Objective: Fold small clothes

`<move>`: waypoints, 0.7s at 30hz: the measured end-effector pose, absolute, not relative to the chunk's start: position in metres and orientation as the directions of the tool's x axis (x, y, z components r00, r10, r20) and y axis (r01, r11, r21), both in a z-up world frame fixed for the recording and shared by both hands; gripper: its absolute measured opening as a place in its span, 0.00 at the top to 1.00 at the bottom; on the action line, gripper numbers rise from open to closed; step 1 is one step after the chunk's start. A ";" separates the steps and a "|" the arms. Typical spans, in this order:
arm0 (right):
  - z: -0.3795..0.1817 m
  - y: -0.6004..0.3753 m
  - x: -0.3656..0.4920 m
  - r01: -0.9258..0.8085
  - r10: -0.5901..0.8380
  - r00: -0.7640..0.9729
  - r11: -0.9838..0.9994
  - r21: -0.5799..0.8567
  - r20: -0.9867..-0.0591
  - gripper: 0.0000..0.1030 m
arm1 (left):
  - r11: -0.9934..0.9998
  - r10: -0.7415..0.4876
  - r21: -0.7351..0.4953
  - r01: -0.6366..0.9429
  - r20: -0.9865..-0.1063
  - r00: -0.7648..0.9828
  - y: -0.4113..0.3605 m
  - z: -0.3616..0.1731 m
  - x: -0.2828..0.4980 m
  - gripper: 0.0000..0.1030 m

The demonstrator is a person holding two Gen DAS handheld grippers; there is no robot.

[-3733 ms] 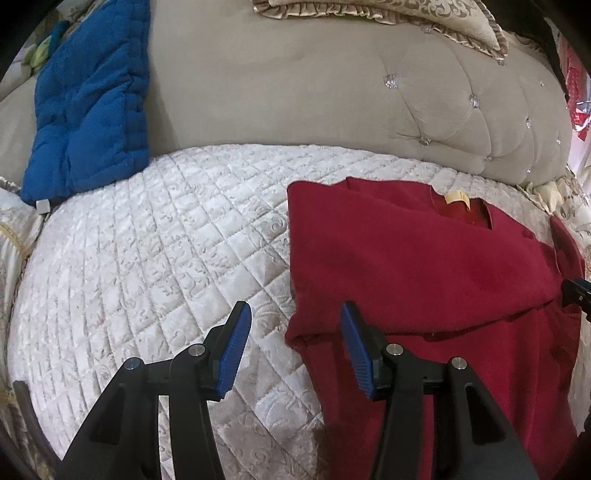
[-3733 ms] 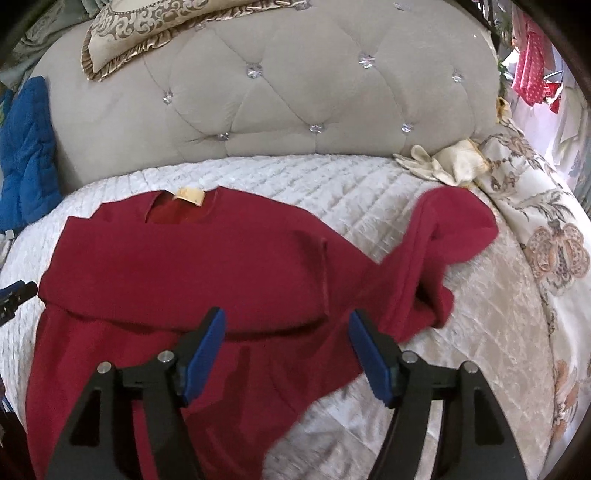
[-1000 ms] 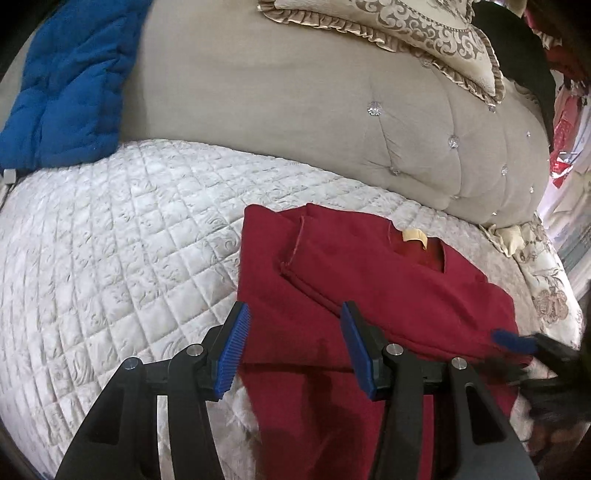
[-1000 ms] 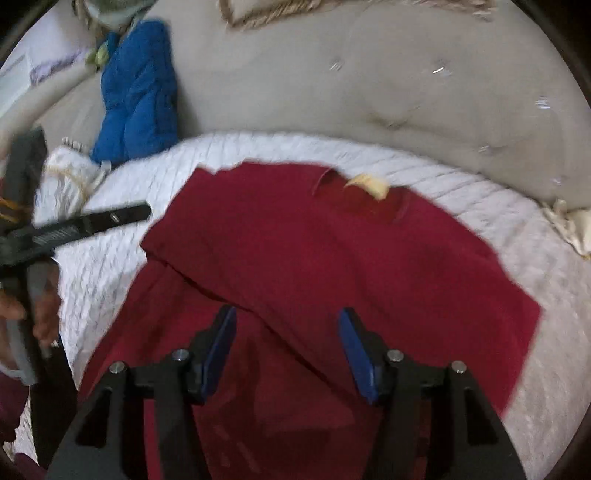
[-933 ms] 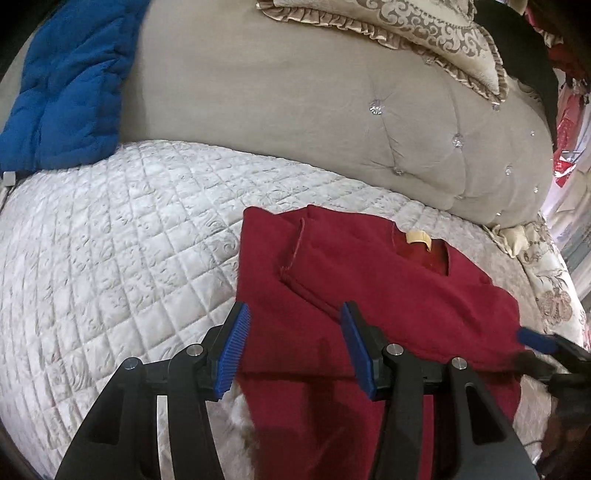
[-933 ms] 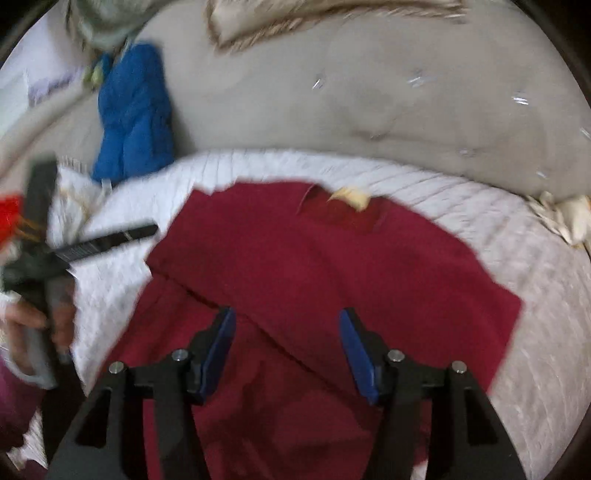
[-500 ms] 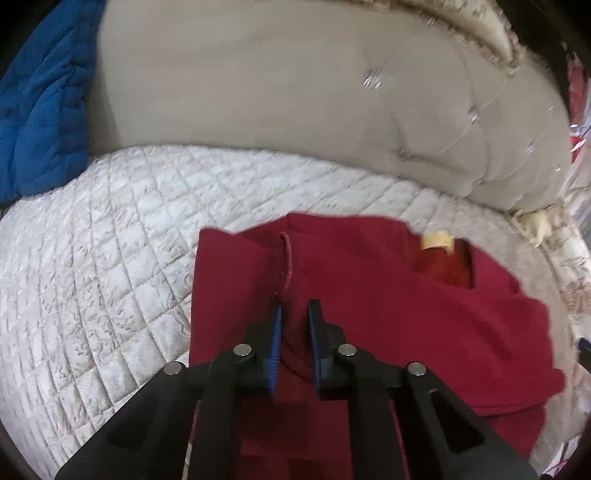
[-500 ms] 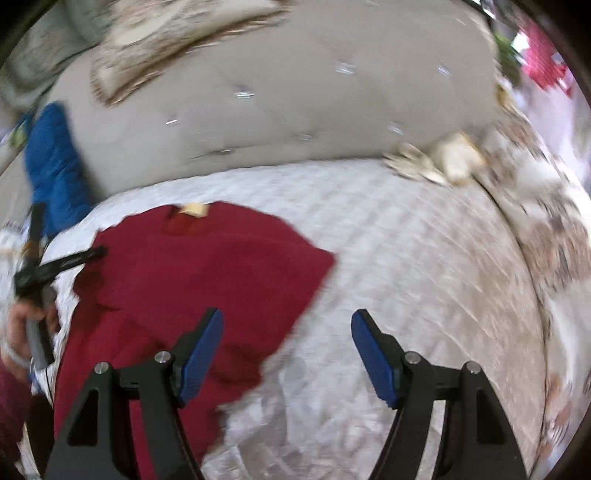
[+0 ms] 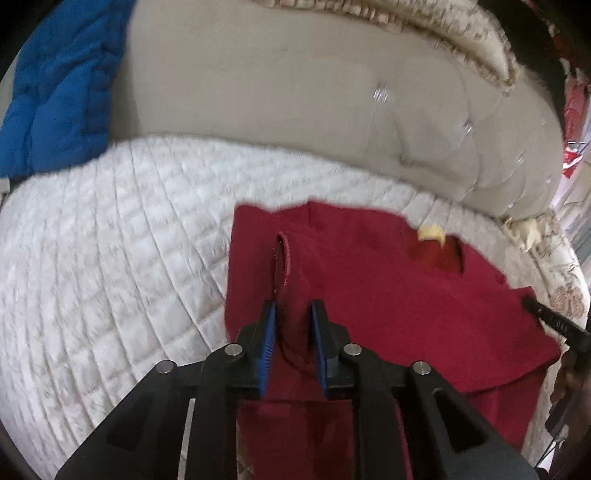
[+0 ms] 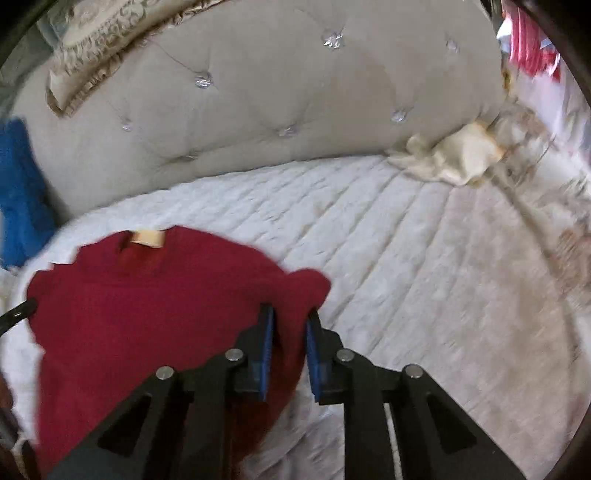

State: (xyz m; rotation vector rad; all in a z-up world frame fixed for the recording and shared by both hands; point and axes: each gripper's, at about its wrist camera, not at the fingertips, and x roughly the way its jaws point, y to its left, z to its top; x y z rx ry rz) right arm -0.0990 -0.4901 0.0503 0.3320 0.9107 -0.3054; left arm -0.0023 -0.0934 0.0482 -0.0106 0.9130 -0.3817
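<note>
A dark red sweater (image 9: 388,295) lies flat on the white quilted bedspread (image 9: 110,240), its yellow neck label (image 9: 430,233) toward the headboard and both sleeves folded in over the body. My left gripper (image 9: 291,306) is shut on the folded sleeve edge at the sweater's left side. In the right wrist view my right gripper (image 10: 289,310) is at the sweater's (image 10: 147,314) right edge, its jaws closing with a bunched fold of red fabric pinched between the blue pads. The right gripper's dark tip (image 9: 546,317) shows at the far right of the left wrist view.
A tufted grey headboard (image 9: 295,92) rises behind the bed. A blue quilted blanket (image 9: 55,92) leans at its left and a patterned pillow (image 9: 424,29) lies on top. A crumpled cream cloth (image 10: 454,155) sits at the back right. Bare bedspread (image 10: 424,277) spreads right of the sweater.
My left gripper shut on the sweater's folded left edge and crept forward. My right gripper swung right from over the sweater's middle to its right edge, then closed on the fabric there.
</note>
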 end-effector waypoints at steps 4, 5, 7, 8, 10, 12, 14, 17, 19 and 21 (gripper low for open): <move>0.057 -0.498 -0.115 0.420 -0.063 0.591 0.875 0.240 -0.804 0.70 | 0.934 -0.315 -0.144 0.328 -0.765 0.562 -0.091 0.044 -0.011 0.98; 0.062 -0.499 -0.126 0.426 -0.040 0.595 0.863 0.273 -0.803 0.52 | 0.932 -0.318 -0.146 0.331 -0.766 0.559 -0.090 0.044 -0.011 0.97; 0.067 -0.497 -0.145 0.413 0.021 0.618 0.842 0.347 -0.786 0.32 | 0.930 -0.330 -0.163 0.330 -0.766 0.553 -0.085 0.045 -0.011 0.96; 0.068 -0.493 -0.156 0.399 0.064 0.632 0.827 0.396 -0.772 0.29 | 0.930 -0.335 -0.175 0.324 -0.766 0.549 -0.082 0.045 -0.011 0.96; 0.065 -0.485 -0.167 0.373 0.137 0.638 0.806 0.460 -0.758 0.28 | 0.931 -0.338 -0.188 0.312 -0.766 0.547 -0.080 0.044 -0.011 0.95; 0.054 -0.472 -0.167 0.347 0.195 0.615 0.803 0.484 -0.764 0.27 | 0.935 -0.329 -0.184 0.302 -0.767 0.551 -0.079 0.045 -0.014 0.95; 0.044 -0.459 -0.164 0.329 0.188 0.570 0.839 0.432 -0.800 0.55 | 0.937 -0.318 -0.168 0.305 -0.770 0.553 -0.079 0.045 -0.018 0.94; 0.059 -0.446 -0.171 0.282 0.079 0.592 0.912 0.298 -0.802 0.81 | 0.928 -0.333 -0.167 0.333 -0.773 0.540 -0.077 0.050 -0.026 0.94; 0.066 -0.446 -0.174 0.298 0.005 0.600 0.927 0.229 -0.800 0.83 | 0.927 -0.331 -0.155 0.341 -0.767 0.550 -0.072 0.054 -0.034 0.93; 0.056 -0.451 -0.169 0.342 -0.054 0.562 0.924 0.172 -0.825 0.85 | 0.934 -0.309 -0.134 0.332 -0.770 0.558 -0.067 0.054 -0.041 0.93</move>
